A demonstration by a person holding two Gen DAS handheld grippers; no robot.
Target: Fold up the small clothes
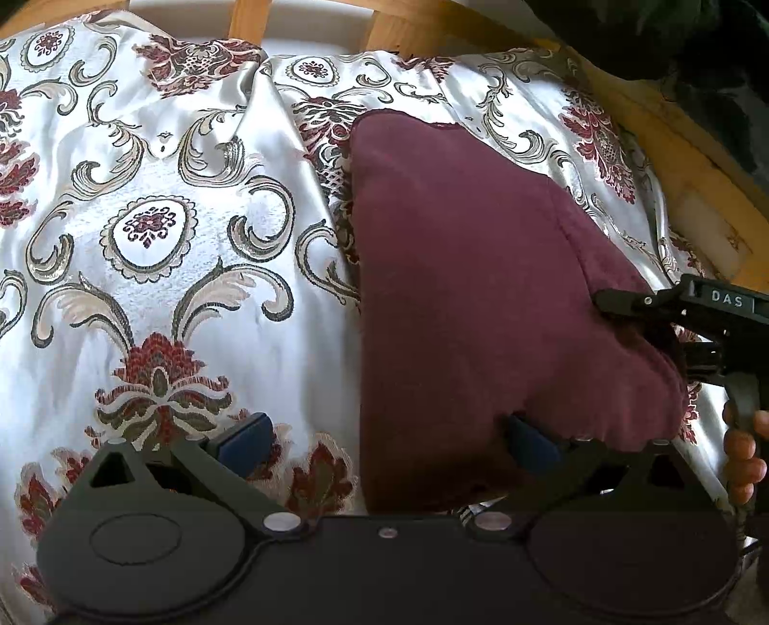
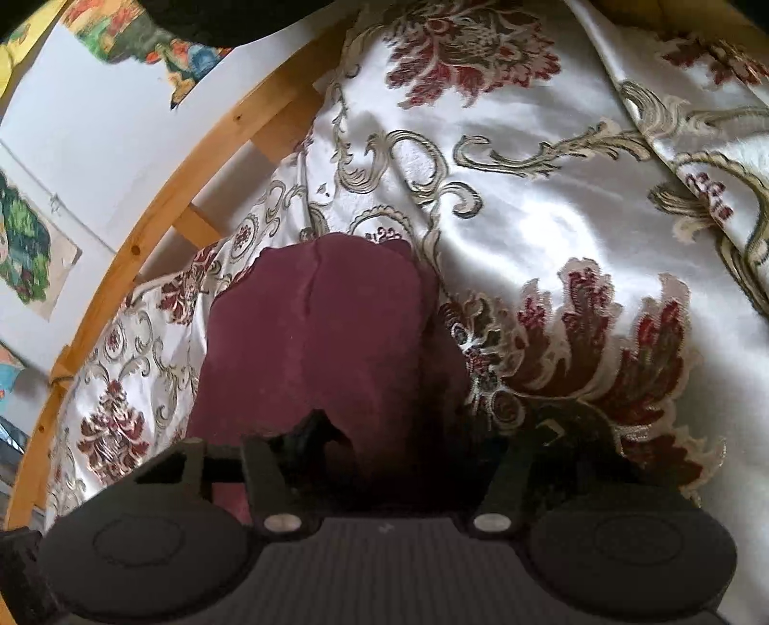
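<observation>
A small maroon garment [image 1: 461,269] lies folded on a shiny white bedspread with red and gold flowers [image 1: 158,202]. My left gripper [image 1: 389,437] is open at the garment's near edge; its right blue pad [image 1: 531,440] touches the cloth and its left pad [image 1: 242,435] rests on the bedspread. My right gripper [image 1: 625,307] comes in from the right and sits at the garment's right edge. In the right wrist view the garment [image 2: 327,331] lies straight ahead, and the right gripper [image 2: 413,447] is low over its near edge, fingers spread, tips dark and hard to see.
A curved wooden bed frame [image 2: 158,216] with slats runs behind the bedspread [image 2: 552,216]. A white wall with colourful pictures [image 2: 29,250] is beyond it. A fold of bedspread [image 2: 697,144] rises at the far right. A dark object [image 1: 673,38] sits at the top right.
</observation>
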